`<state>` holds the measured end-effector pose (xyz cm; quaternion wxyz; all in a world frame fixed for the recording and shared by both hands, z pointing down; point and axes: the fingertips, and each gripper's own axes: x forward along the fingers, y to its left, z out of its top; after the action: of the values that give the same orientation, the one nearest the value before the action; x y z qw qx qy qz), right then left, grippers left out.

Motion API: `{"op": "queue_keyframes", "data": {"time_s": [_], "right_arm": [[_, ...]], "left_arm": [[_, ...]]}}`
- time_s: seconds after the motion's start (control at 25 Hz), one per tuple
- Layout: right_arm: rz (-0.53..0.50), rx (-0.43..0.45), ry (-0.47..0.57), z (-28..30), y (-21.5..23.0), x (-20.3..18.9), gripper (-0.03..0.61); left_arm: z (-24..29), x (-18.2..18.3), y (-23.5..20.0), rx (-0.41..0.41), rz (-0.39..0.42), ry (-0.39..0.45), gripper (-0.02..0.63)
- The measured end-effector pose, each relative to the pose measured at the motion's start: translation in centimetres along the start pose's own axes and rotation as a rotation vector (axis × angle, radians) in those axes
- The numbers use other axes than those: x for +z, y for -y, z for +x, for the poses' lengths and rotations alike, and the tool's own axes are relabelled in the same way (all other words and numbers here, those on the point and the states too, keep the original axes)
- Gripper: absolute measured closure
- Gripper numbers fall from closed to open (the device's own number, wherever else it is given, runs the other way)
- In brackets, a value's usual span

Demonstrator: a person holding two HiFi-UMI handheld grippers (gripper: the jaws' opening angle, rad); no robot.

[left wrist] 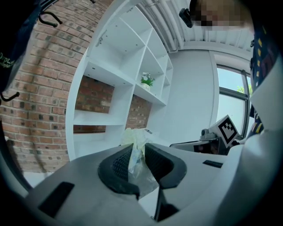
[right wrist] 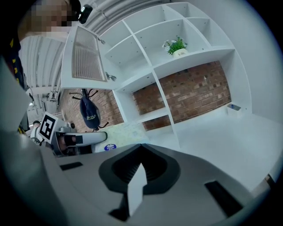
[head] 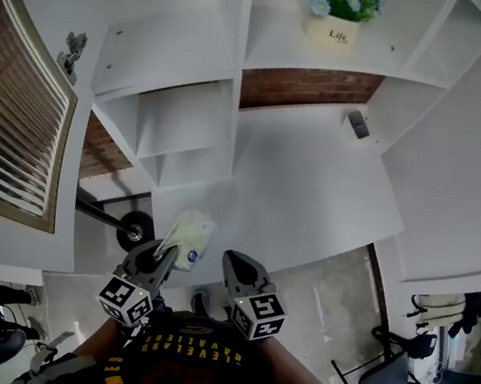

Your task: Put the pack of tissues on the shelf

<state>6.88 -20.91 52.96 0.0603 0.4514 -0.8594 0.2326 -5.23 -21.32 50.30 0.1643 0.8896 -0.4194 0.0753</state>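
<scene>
Left gripper (head: 165, 252) is clamped on the wrapper end of the pack of tissues (head: 190, 234). The pack projects ahead of its jaws, apparently so it can be offered to the white shelf unit (head: 239, 72) in front. Right gripper (head: 236, 263), just beside it, has its jaws together and is empty, judged spare.

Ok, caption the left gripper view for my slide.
Left gripper clamped on the tissue pack, facing the white shelf.
</scene>
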Motion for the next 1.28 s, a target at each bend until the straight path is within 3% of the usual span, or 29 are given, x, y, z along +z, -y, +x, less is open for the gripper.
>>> {"op": "queue_keyframes", "data": {"time_s": [0.32,0.64,1.0,1.28], "right_arm": [[-0.063,0.13,0.018,3.9,0.3,4.7,0.581],[-0.102,0.19,0.032,7.1,0.2,8.5,0.581],[-0.152,0.217,0.082,10.6,0.8,14.0,0.581],[-0.166,0.209,0.076,14.0,1.9,17.9,0.581]], "left_arm": [[1.2,3.9,-2.3,0.13,0.044,0.074,0.554],[2.2,7.5,-5.7,0.244,0.082,0.146,0.554],[4.9,12.7,-8.2,0.282,0.097,0.243,0.554],[7.7,15.7,-11.5,0.311,0.092,0.27,0.554]]}}
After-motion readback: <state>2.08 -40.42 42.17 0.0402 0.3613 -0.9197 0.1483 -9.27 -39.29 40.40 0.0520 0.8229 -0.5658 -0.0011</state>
